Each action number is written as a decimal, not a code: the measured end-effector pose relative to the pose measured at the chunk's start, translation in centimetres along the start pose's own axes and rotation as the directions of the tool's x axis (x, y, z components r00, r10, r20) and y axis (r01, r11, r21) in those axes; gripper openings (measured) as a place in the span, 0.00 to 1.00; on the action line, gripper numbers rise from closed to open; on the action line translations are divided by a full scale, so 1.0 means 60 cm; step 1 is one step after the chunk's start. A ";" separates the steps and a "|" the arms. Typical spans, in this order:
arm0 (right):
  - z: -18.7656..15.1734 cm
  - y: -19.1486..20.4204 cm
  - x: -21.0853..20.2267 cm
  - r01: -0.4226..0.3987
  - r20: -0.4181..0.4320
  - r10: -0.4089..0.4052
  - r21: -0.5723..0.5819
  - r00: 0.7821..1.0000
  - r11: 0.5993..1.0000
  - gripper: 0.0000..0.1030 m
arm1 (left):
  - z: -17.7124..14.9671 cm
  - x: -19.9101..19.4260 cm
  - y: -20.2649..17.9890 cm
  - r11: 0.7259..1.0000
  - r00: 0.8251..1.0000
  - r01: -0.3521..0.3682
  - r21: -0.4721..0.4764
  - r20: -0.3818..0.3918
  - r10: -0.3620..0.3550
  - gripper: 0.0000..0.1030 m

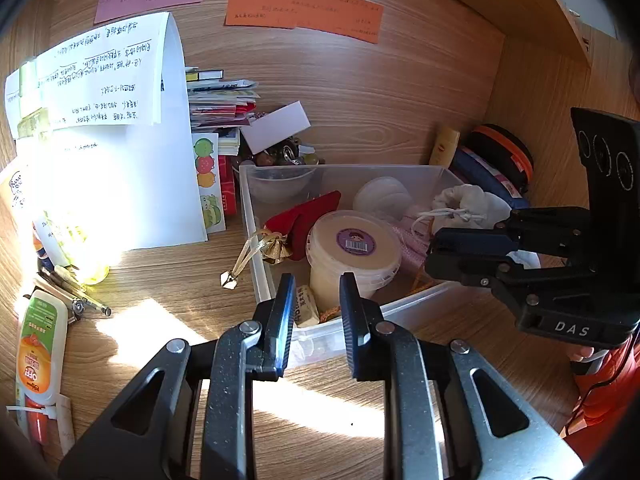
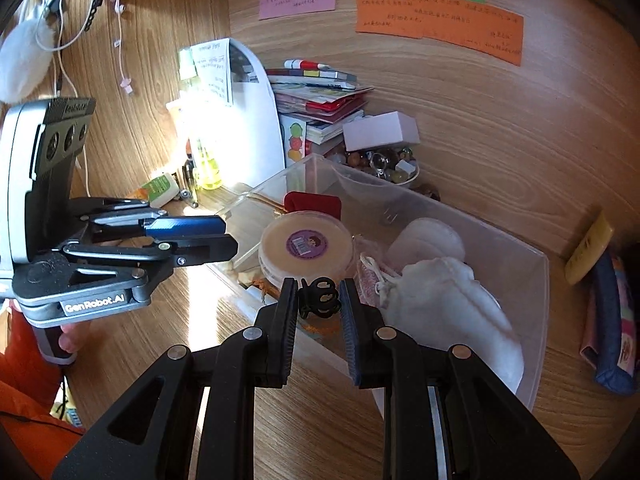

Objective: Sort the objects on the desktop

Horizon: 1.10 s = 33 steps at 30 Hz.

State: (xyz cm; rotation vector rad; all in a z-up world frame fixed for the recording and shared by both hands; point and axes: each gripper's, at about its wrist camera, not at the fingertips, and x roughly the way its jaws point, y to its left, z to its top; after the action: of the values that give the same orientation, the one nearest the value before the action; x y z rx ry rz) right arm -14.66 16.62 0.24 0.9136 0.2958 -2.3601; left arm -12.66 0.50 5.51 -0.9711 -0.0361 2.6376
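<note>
A clear plastic bin (image 1: 256, 264) (image 2: 536, 304) stands on the wooden desk. It holds a round tub with a purple label (image 1: 354, 252) (image 2: 306, 246), a red pouch (image 1: 308, 216), a white drawstring bag (image 1: 468, 204) (image 2: 444, 300) and a white round lid (image 2: 428, 236). My right gripper (image 2: 319, 300) is shut on a small black hair claw clip (image 2: 320, 298) above the bin's near rim; it shows in the left wrist view (image 1: 432, 254) at the bin's right side. My left gripper (image 1: 316, 300) is open and empty at the bin's front wall, seen from the side in the right wrist view (image 2: 228, 236).
White papers (image 1: 120, 140) lean on the back wall beside a stack of booklets (image 1: 220, 100). A bowl of beads (image 2: 384, 164) and a white card (image 1: 276, 126) sit behind the bin. Bottles, a tube (image 1: 40, 344) and pens lie left. A blue pouch (image 2: 612, 320) and a yellow tube (image 2: 588, 248) lie right.
</note>
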 end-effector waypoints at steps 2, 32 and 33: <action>0.000 0.002 0.000 0.006 -0.005 -0.006 -0.003 1.000 1.000 0.18 | 0.000 -0.001 0.000 1.000 1.000 0.000 -0.001 0.000 0.000 0.20; -0.040 0.003 -0.150 0.156 0.180 -0.176 0.121 0.968 0.980 0.80 | -0.001 -0.106 -0.053 0.997 0.987 -0.080 0.013 0.143 0.077 0.79; -0.043 0.001 -0.151 0.169 0.174 -0.189 0.127 0.966 0.977 0.81 | -0.003 -0.110 -0.056 0.996 0.987 -0.083 0.012 0.142 0.081 0.81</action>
State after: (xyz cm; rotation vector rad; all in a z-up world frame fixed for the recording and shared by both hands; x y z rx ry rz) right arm -7.84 21.57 4.43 0.7361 0.1801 -2.6305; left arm -6.87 1.59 9.96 -0.7942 -0.0050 2.7732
